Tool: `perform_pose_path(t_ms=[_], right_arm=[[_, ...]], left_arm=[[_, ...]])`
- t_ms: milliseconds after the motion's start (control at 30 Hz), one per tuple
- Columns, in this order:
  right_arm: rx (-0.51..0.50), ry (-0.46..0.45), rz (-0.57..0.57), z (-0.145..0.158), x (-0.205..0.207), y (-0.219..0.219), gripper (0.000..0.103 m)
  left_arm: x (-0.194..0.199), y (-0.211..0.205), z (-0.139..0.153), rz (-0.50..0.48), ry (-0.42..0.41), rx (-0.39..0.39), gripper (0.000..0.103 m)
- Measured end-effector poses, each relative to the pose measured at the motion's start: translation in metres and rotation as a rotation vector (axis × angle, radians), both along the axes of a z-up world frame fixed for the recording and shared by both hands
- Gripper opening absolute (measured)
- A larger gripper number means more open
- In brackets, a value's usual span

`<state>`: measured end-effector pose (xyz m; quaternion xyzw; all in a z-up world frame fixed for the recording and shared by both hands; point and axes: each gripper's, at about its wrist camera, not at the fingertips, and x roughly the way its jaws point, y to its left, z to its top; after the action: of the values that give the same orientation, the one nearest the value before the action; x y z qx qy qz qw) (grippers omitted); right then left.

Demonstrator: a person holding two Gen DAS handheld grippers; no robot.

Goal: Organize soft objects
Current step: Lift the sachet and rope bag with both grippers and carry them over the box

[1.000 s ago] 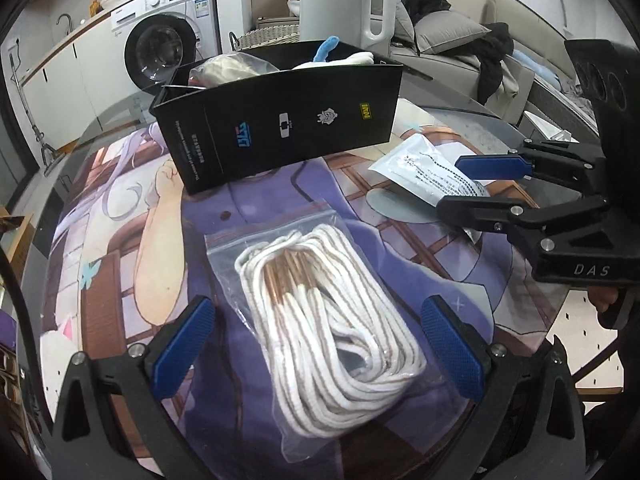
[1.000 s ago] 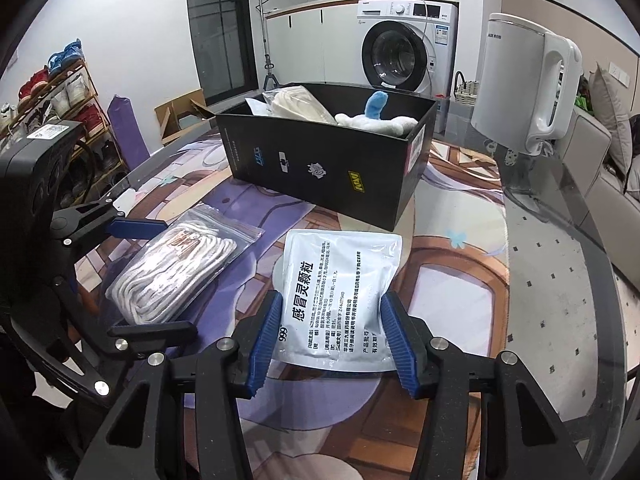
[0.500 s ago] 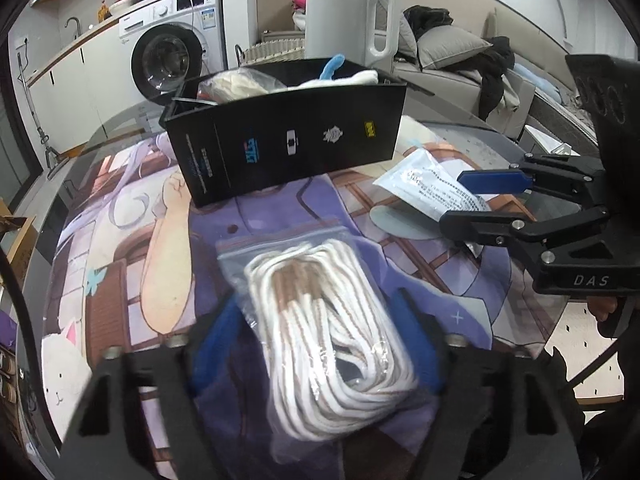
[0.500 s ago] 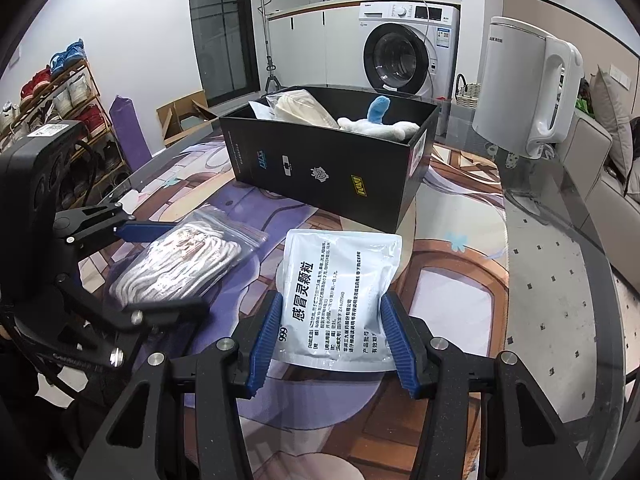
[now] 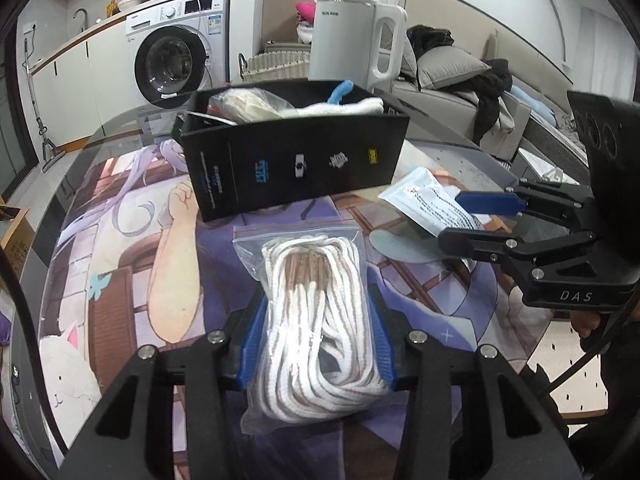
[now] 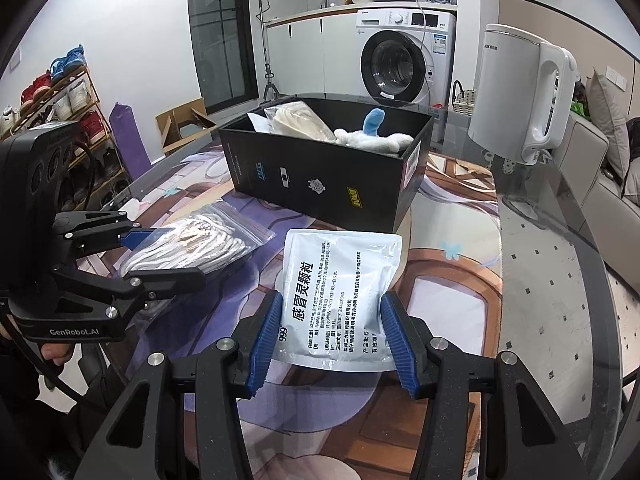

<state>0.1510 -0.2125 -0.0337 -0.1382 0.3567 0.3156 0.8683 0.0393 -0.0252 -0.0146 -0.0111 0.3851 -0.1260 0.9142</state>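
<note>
Blue pads of the left gripper (image 5: 316, 336) pinch a clear bag of white rope (image 5: 316, 320) on the printed mat (image 5: 120, 264), before the black box (image 5: 296, 160). Right wrist view: the right gripper (image 6: 334, 336) clamps a white pouch (image 6: 340, 296) on that mat.

A clear zip bag of coiled white rope (image 5: 316, 320) is pinched between the left jaws, bulging above and below them. A flat white printed pouch (image 6: 340, 296) is clasped between the right jaws. Ahead of both, a black box (image 6: 332, 184) is seen open, holding a bagged cream item (image 6: 300, 120) and a white-and-blue plush (image 6: 372, 136).
</note>
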Motion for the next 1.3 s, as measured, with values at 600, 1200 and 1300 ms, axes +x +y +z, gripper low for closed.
perform_pose_path(t_ms=[600, 1200, 1300], right_arm=[[0.095, -0.029, 0.004, 0.028, -0.003, -0.006, 0.051], [0.122, -0.138, -0.038, 0.077, 0.018, 0.003, 0.051], [0.123, -0.147, -0.039, 0.081, 0.025, 0.006, 0.051]], left_arm=[[0.008, 0.018, 0.033, 0.053, -0.103, -0.059, 0.045], [0.052, 0.025, 0.073, 0.07, -0.179, -0.092, 0.045], [0.061, 0.027, 0.075, 0.082, -0.184, -0.09, 0.045]])
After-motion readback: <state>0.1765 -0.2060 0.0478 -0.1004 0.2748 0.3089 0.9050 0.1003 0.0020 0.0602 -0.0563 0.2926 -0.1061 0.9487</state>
